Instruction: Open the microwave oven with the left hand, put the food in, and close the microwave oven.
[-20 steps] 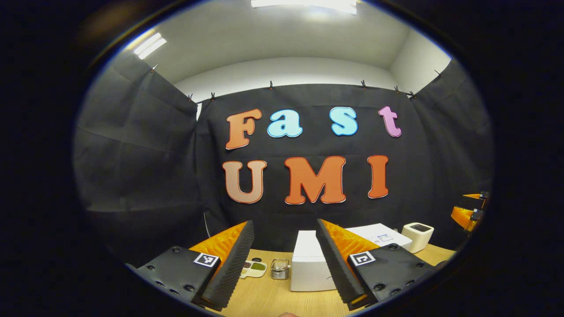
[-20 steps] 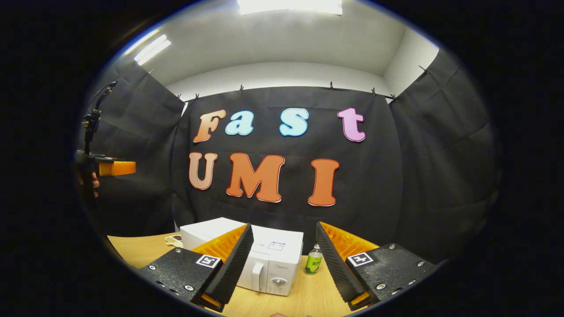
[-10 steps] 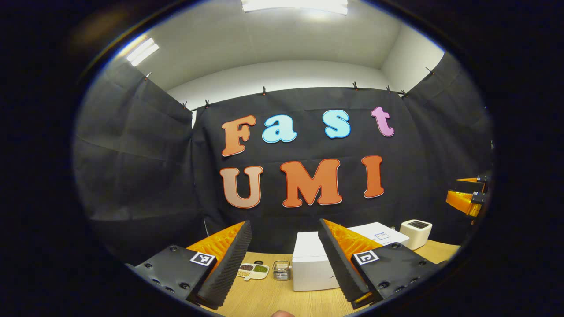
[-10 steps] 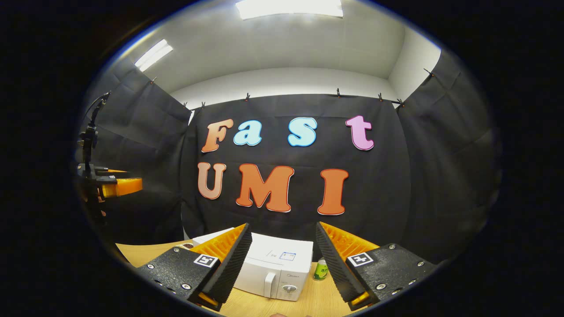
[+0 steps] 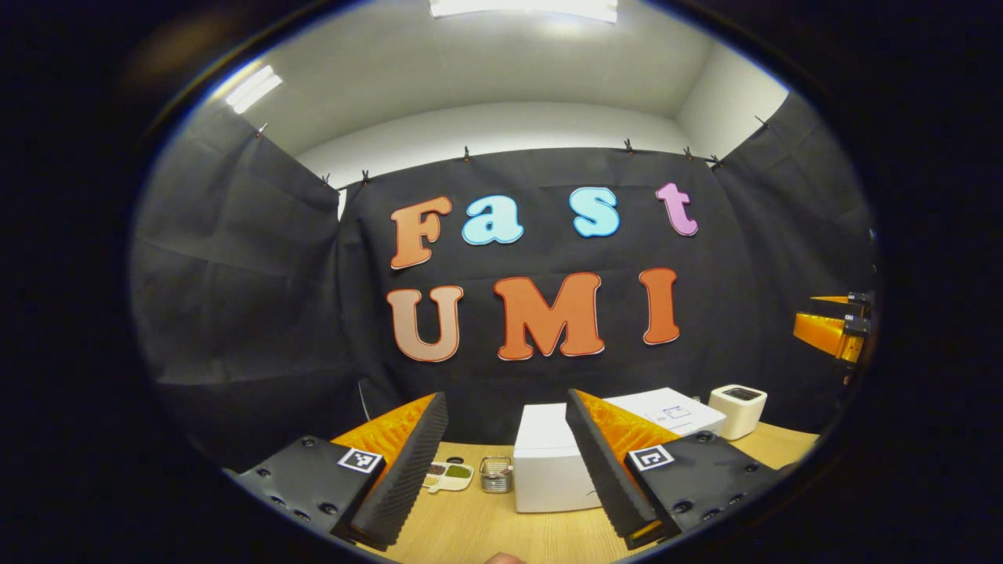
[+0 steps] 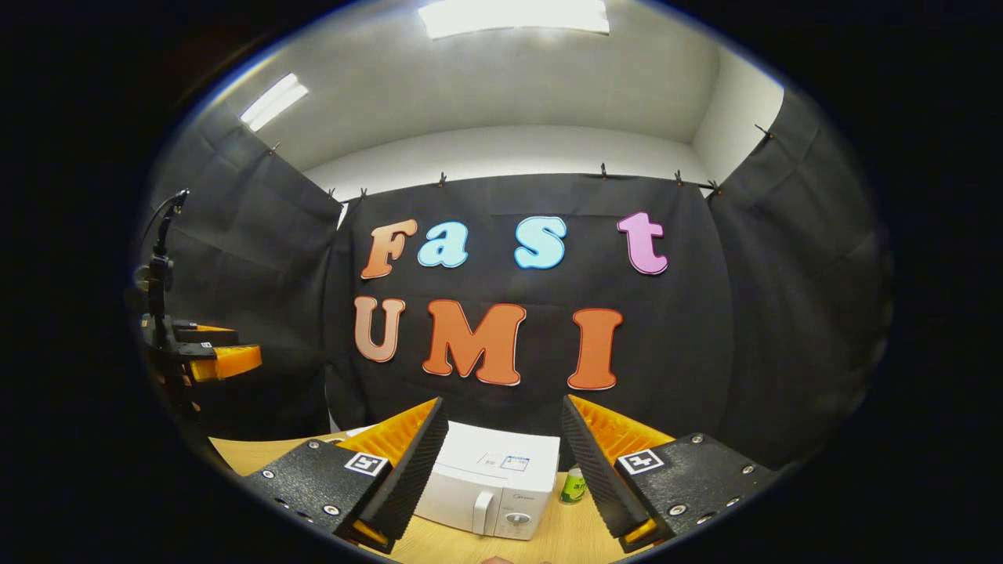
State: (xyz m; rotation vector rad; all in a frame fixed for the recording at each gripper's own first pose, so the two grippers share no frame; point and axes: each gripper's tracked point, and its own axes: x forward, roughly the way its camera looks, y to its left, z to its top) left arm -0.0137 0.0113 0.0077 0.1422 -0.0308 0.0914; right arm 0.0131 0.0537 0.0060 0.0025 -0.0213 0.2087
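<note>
Hovering above the near edge of the bench (image 5: 501, 529), both tongs are spread apart and empty, so by the look of things nothing of the task is done yet. The left tongs (image 5: 501, 470) point toward the far wall, with the microwave oven (image 5: 552, 462) showing between and behind their fingers. In the right gripper view the right tongs (image 6: 501, 470) frame the same microwave oven (image 6: 490, 489) from the front; its door looks closed, with the handle (image 6: 485, 521) and a round knob (image 6: 515, 518) on the right part of its face. Opening the door, loading the food and closing up are all left to do.

A small divided dish of food (image 5: 447, 475) lies on the bench to the left of the oven, beside a small metal basket (image 5: 496, 475). A white box-like appliance (image 5: 737, 410) stands to the far right, and a green bottle (image 6: 574, 486) sits just right of the oven.

What the dish holds is too small to make out. The oven's near left corner is hidden behind a finger, and the bench is cut off at the bottom.
</note>
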